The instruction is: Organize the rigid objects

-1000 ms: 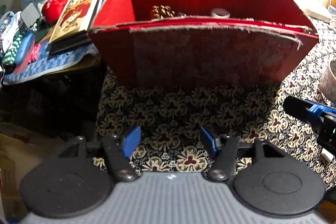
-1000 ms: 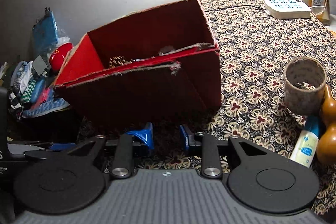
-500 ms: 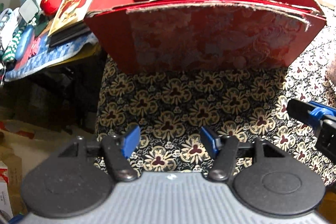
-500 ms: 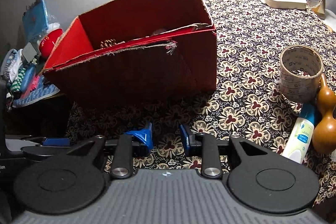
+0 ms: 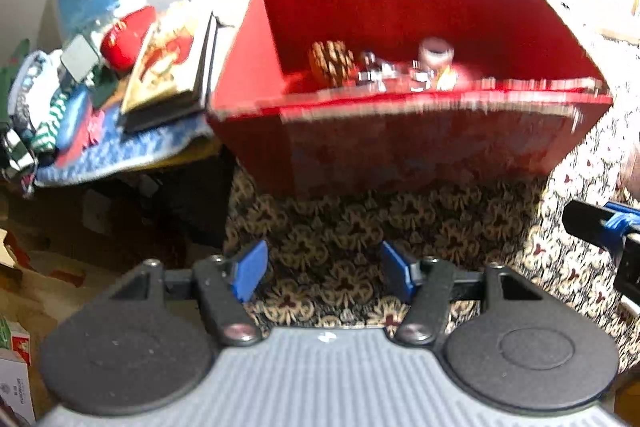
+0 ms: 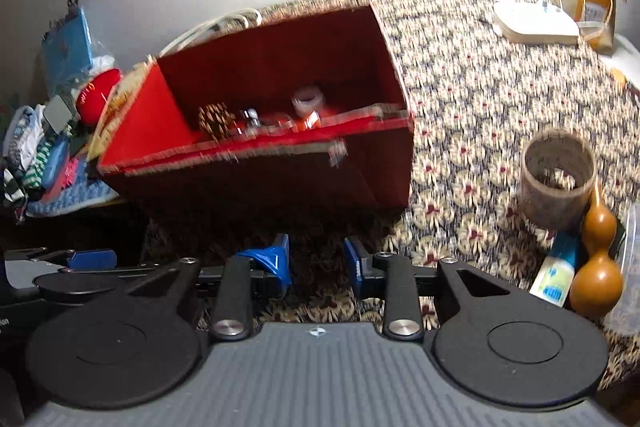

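A red cardboard box [image 5: 400, 147] stands open on the patterned tablecloth [image 5: 340, 227], just beyond both grippers. Inside it lie a pine cone [image 5: 332, 63], a small white tape ring [image 5: 436, 51] and some small shiny bits, blurred. My left gripper [image 5: 322, 259] hangs open over the cloth in front of the box, nothing between its fingers. My right gripper [image 6: 316, 255] is beside it, in front of the box [image 6: 260, 183]; its jaws are opening and hold nothing. To the right stand a brown tape roll [image 6: 558, 179], a gourd [image 6: 596, 267] and a small bottle [image 6: 556, 275].
Left of the box, past the table edge, a lower surface carries books [image 5: 172, 67], a red pouch [image 5: 128, 35] and cloth clutter. A white power strip [image 6: 536, 21] and a paper bag [image 6: 592, 11] sit at the far right. The wall runs behind the table.
Both grippers have risen, so the views now look down into the box and show more of its contents. The right jaws stand a little wider. The box has not moved.
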`<action>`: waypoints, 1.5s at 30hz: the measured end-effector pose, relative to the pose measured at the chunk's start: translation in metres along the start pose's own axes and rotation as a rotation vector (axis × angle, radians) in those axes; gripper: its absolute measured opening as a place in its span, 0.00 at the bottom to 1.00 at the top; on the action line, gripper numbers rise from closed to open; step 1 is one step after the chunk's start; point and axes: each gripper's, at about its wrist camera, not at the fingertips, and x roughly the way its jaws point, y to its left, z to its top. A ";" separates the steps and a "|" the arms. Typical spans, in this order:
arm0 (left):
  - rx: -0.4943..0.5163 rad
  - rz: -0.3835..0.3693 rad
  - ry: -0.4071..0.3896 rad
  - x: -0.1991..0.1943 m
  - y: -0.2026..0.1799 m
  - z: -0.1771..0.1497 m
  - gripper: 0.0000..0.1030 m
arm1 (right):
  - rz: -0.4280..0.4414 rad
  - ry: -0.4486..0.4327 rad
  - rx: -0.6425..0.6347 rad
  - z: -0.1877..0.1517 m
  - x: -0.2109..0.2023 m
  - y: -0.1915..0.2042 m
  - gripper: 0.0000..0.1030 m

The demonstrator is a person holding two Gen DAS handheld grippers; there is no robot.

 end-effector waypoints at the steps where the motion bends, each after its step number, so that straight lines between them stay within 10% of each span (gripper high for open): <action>1: -0.001 0.003 -0.013 -0.005 0.000 0.004 0.62 | 0.003 -0.012 -0.005 0.004 -0.004 0.002 0.13; 15: -0.041 0.005 -0.149 -0.048 0.005 0.038 0.62 | 0.046 -0.213 0.001 0.056 -0.044 0.008 0.14; 45: -0.095 0.028 -0.172 -0.013 0.016 0.065 0.62 | 0.049 -0.115 -0.033 0.070 0.013 0.009 0.17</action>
